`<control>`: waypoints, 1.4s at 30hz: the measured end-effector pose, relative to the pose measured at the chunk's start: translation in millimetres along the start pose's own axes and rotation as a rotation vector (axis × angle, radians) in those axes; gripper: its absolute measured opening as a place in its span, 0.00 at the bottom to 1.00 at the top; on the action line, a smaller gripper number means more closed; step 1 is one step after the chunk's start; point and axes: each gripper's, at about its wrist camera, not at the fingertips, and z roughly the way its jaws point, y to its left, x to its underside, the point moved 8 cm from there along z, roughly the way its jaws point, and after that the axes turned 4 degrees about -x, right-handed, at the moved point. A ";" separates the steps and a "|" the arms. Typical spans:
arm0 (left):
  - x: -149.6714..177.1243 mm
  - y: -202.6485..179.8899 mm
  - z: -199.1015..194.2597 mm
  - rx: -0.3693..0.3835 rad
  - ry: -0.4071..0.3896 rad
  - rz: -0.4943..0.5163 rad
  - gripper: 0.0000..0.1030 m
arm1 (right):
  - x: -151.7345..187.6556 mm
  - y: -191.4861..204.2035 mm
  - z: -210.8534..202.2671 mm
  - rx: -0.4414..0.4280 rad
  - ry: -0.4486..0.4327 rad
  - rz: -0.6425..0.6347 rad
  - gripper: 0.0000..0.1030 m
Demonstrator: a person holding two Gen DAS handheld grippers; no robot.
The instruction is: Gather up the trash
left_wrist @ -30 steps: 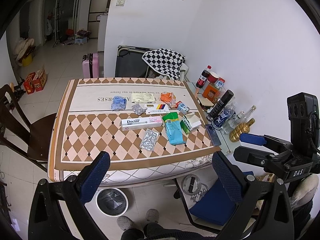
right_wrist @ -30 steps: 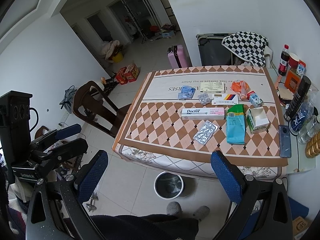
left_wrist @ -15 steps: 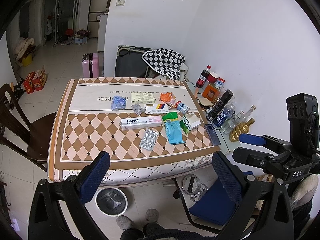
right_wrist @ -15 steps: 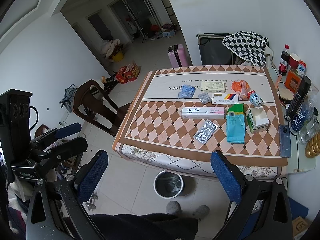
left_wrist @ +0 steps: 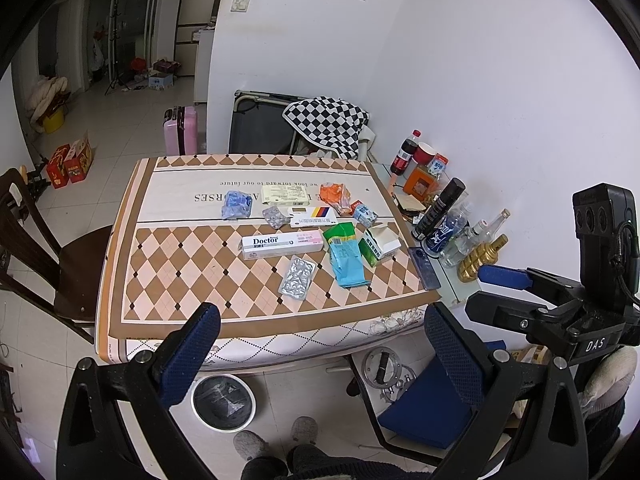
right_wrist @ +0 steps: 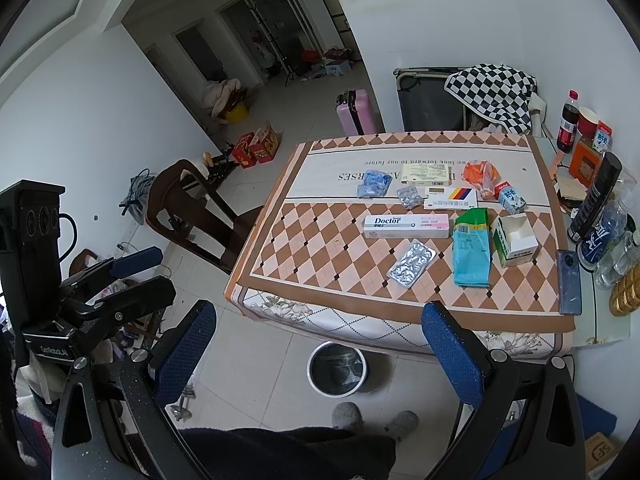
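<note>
- Your left wrist cam sits high, well back from the table [left_wrist: 256, 320], looking down and forward past its near edge.
- Your right wrist cam does likewise, offset right, table [right_wrist: 340, 308] angled.
- Both share the tabletop, the bin [left_wrist: 223, 402] [right_wrist: 337, 368] on the floor, your feet.
- Each view catches the other gripper at its edge.

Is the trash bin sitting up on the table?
No, the trash bin stands on the floor tiles just in front of the table, below its near edge.
</note>
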 end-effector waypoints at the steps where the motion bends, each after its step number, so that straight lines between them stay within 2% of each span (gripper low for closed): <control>1: 0.0 0.0 0.0 0.000 0.000 0.000 1.00 | 0.1 1.2 0.4 0.001 0.000 0.000 1.00; 17: -0.6 -4.2 -2.5 -0.001 0.004 0.004 1.00 | -3.2 2.8 2.5 0.000 -0.002 0.005 1.00; 19: -0.6 0.1 1.2 -0.047 0.000 0.006 1.00 | -3.1 0.2 2.4 0.015 -0.006 0.015 1.00; 21: -1.1 9.5 11.1 -0.138 -0.007 0.019 1.00 | -5.2 -5.4 7.7 0.070 -0.021 0.052 1.00; 24: -0.3 30.0 47.5 -0.291 0.011 0.036 1.00 | -0.1 -27.5 22.0 0.189 -0.030 0.136 1.00; 28: 9.6 59.5 112.9 -0.357 0.103 0.011 1.00 | 7.9 -84.6 56.9 0.295 -0.022 0.269 1.00; 31: 14.3 76.2 169.5 -0.407 0.182 0.002 1.00 | 12.1 -140.8 97.6 0.385 0.021 0.329 1.00; 35: 14.5 79.7 242.2 -0.432 0.285 -0.001 1.00 | 12.1 -223.8 163.7 0.405 0.119 0.404 1.00; 38: 16.6 79.7 299.1 -0.456 0.366 -0.004 1.00 | 5.7 -276.5 216.7 0.424 0.188 0.395 1.00; 42: 22.1 76.9 361.2 -0.433 0.482 -0.032 1.00 | -4.4 -330.8 289.0 0.436 0.294 0.368 1.00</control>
